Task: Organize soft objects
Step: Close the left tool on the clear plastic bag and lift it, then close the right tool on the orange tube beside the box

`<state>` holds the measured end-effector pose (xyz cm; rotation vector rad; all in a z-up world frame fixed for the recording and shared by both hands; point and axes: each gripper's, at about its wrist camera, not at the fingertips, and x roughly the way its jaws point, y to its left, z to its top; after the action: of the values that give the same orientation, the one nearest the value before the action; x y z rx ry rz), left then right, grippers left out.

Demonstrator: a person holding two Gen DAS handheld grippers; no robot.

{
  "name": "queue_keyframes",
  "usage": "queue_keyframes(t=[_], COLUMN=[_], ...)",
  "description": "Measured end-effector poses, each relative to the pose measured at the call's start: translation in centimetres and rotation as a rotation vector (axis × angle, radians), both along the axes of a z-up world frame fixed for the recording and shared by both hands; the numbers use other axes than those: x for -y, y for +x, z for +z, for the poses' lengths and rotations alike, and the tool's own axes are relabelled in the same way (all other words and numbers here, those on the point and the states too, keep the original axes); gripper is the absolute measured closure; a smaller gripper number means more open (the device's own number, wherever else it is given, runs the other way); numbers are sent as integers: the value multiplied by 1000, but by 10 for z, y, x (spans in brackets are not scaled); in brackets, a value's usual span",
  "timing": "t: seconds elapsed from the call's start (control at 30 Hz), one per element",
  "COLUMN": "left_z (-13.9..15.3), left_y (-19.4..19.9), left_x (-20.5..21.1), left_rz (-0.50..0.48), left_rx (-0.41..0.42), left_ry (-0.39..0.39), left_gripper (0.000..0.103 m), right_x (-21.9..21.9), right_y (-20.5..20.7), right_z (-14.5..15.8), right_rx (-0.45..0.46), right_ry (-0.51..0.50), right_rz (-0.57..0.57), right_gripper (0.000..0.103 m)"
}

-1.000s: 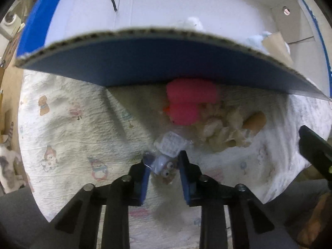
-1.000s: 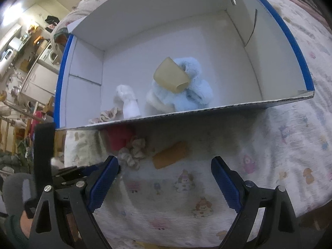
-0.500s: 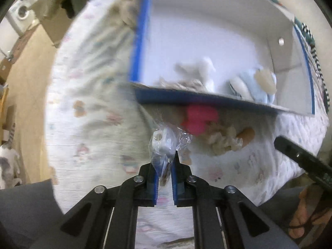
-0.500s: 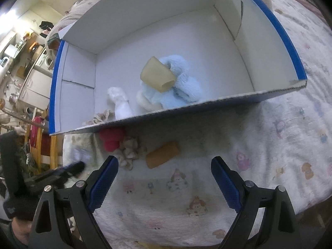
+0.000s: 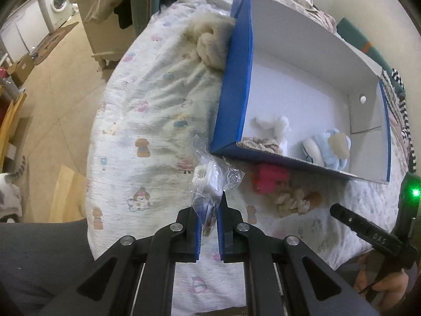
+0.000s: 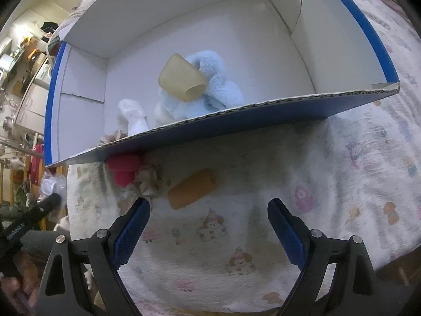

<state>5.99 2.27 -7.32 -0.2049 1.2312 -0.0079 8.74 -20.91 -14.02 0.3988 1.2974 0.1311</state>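
Left wrist view shows my left gripper (image 5: 209, 210) clamped tight on a crinkled clear plastic bag (image 5: 210, 181) with a small white item inside, held above the patterned bedspread (image 5: 147, 121) just short of the blue box (image 5: 236, 79); only this view shows the cream fluffy bundle (image 5: 210, 44) pressed against the box's outer side wall, the tiled floor and a washing machine (image 5: 58, 0) far off. Right wrist view shows my right gripper (image 6: 208, 226) with its blue pads spread wide and nothing between them, hovering over the bedspread; only here is the orange foam roll (image 6: 192, 188) seen whole, lying in front of the box beside a pink plush (image 6: 123, 168) and a beige scrunchie (image 6: 148, 177). Both views look into the box, where a light blue plush (image 6: 208, 92) with a tan cup (image 6: 181, 77) on it lies next to a white plush (image 6: 133, 115). The box's near cardboard wall hides the lower parts of those toys and part of the pink plush
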Motion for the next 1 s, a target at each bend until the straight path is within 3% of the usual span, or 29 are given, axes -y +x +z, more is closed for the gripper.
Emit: queue_keyframes(t=[0.33, 0.47, 0.53, 0.87, 1.0], left_z=[4, 1, 1, 0, 1], left_y=[0, 2, 3, 2, 0], left_x=[-7, -9, -9, 0, 1], left_rz=[-1, 7, 7, 0, -2], left_rx=[6, 1, 2, 2, 8], left_ry=[20, 0, -1, 7, 8], left_gripper=[94, 94, 94, 94, 94], right_x=[11, 13, 9, -45, -65], right_y=[3, 3, 4, 23, 20], right_z=[-2, -10, -14, -35, -30], right_rx=[8, -20, -31, -14, 26], right_ry=[54, 60, 39, -192, -204], right_rz=[-49, -40, -21, 173, 251], right_gripper=[7, 33, 37, 38, 84])
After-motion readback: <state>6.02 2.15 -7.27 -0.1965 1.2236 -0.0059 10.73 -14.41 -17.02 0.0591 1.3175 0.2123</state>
